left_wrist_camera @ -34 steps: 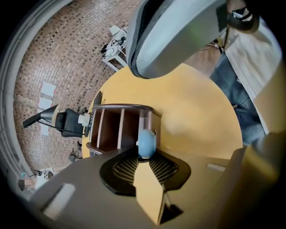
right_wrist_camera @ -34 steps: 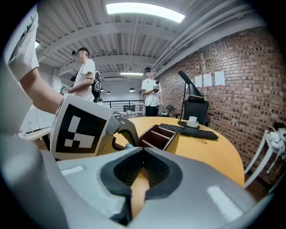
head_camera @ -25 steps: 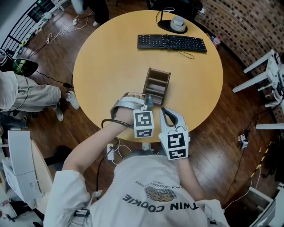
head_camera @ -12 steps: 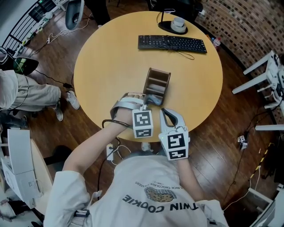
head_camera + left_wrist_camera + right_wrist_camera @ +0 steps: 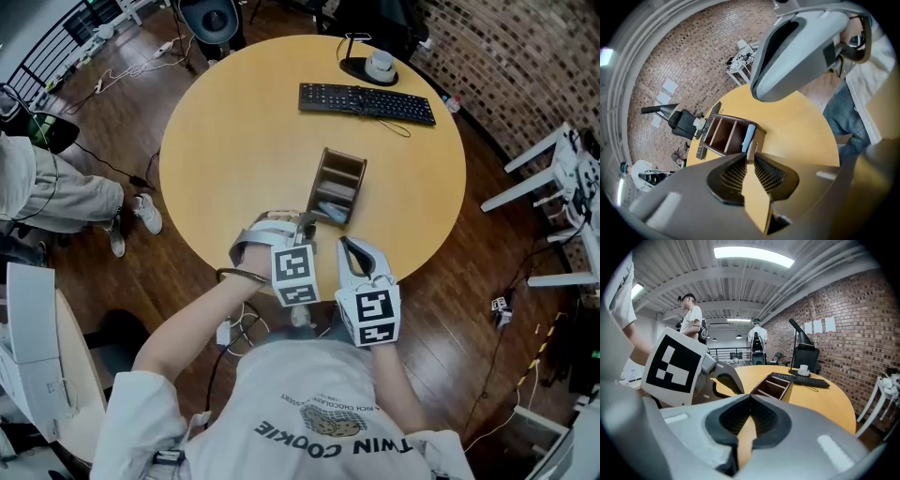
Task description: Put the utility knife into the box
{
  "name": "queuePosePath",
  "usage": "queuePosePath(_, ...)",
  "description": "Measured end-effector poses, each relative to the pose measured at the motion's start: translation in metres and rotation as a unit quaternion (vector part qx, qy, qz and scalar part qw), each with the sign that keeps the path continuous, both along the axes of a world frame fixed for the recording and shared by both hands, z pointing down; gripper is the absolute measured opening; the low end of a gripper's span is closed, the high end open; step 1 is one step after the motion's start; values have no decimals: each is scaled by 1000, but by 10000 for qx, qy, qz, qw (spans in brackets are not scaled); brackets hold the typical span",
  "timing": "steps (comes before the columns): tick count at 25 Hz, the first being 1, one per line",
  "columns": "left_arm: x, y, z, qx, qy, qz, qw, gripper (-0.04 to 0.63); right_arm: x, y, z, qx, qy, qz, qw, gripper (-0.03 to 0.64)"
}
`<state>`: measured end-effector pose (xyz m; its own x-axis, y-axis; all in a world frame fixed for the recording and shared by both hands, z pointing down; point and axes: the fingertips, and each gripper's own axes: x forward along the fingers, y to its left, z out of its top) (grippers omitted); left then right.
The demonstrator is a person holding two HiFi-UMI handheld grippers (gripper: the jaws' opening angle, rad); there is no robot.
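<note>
The utility knife (image 5: 748, 135) is seen inside the box (image 5: 758, 141), in the end compartment nearest the grippers, with its pale blue body leaned against that end wall. The box is set near the middle of the round wooden surface (image 5: 244, 141), and a keyboard (image 5: 367, 101) is laid well beyond it towards the far edge. The jaws of the left gripper (image 5: 747, 157) are closed together on nothing, just short of the box, and those of the right gripper (image 5: 750, 397) are likewise pressed together and empty, held beside it.

Head view overhead; gripper views low (both share box (image 5: 335, 187)).
</note>
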<state>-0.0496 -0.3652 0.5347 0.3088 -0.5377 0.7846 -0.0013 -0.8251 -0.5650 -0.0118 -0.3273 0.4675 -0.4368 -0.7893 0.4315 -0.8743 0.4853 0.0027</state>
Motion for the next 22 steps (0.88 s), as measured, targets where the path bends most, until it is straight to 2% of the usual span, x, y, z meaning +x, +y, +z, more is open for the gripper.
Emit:
queuePosePath(6,-17,18,-16,-13,451,-450,9980,35,-18,11,-8,105,-16,-280,9996,2)
queuePosePath(11,-25,37,-30,26,795,-924,9925,19,-30,23,-17,180,-166,-637,9977,2)
queuePosePath(17,-20,70,-41,29,1122,-1603,9807,10,-25,51,-17,87,-369,-1099,9932,2)
queuePosePath(22,-2,106,-47,50,1330,-2064,9694,8,-7,83,-19,45,-521,-1417,9885,2)
